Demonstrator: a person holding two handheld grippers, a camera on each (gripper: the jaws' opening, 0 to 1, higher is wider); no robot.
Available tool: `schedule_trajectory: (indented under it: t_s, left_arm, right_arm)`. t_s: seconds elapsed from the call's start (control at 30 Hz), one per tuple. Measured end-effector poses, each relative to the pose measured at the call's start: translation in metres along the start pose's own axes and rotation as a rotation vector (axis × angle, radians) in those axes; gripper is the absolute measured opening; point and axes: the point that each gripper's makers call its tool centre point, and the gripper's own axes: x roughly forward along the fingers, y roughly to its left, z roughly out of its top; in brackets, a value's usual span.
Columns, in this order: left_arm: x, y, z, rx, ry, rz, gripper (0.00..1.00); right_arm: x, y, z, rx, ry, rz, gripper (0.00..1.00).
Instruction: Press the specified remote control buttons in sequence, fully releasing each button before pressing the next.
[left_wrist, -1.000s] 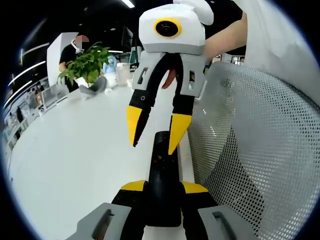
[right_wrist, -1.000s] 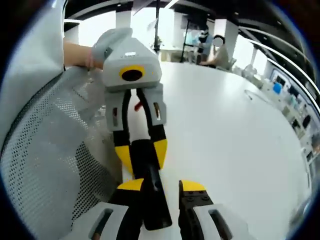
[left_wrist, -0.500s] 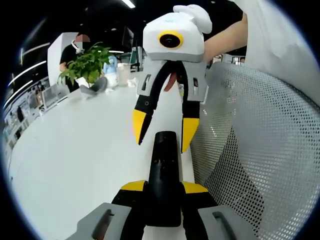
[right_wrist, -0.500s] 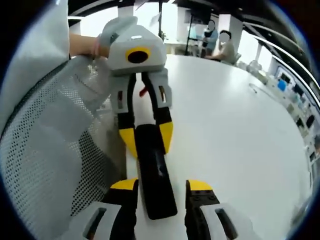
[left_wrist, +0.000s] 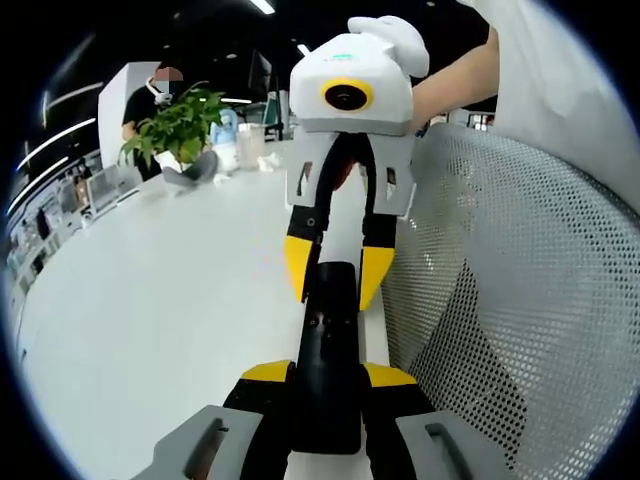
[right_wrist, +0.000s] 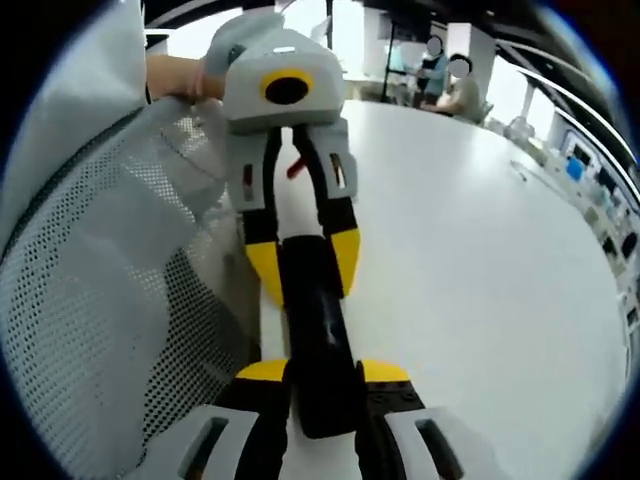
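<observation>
A black remote control (left_wrist: 328, 320) lies lengthwise between both grippers, above the edge of a white table. My left gripper (left_wrist: 327, 374) is shut on its near end, yellow pads pressed to both sides. My right gripper (left_wrist: 336, 283) comes in from above, and its yellow fingertips (left_wrist: 298, 275) clasp the remote's far end. In the right gripper view the same remote control (right_wrist: 318, 320) runs up from my right gripper (right_wrist: 323, 372), whose jaws hug its sides, to the left gripper (right_wrist: 305, 270) facing me. Small buttons show faintly on the remote's top face.
The white table (left_wrist: 150, 300) stretches left and away. A white mesh chair back (left_wrist: 500, 280) stands close on the right, and the same chair back (right_wrist: 110, 300) sits left in the right gripper view. A potted plant (left_wrist: 180, 125) and cups (left_wrist: 250, 145) stand far back.
My right gripper has moved down along the remote and its jaws have narrowed from a wide stance until they close on the remote's end. The left gripper has kept its hold.
</observation>
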Motion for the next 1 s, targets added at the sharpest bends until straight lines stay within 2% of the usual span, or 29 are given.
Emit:
schedule_trajectory:
  t_s: [0.23, 0.33, 0.5, 0.83, 1.0]
  left_arm:
    - [0.0005, -0.0002, 0.0002, -0.010, 0.011, 0.011, 0.26]
    - [0.0004, -0.0002, 0.0004, -0.020, 0.013, 0.019, 0.26]
    - [0.0008, -0.0002, 0.0006, -0.019, 0.028, 0.024, 0.26]
    - [0.0014, -0.0005, 0.0004, -0.016, 0.049, 0.023, 0.27]
    - [0.0018, -0.0002, 0.0005, -0.037, 0.034, 0.062, 0.27]
  right_arm:
    - [0.0060, 0.0019, 0.0023, -0.037, -0.015, 0.033, 0.22]
    - [0.0077, 0.0030, 0.0017, -0.096, 0.006, 0.058, 0.21]
    - [0.0092, 0.0042, 0.0009, -0.138, 0.038, 0.048, 0.21]
    - [0.0096, 0.0033, 0.0010, -0.129, 0.040, 0.036, 0.20]
    - [0.0099, 0.0045, 0.0014, -0.122, 0.041, 0.022, 0.20]
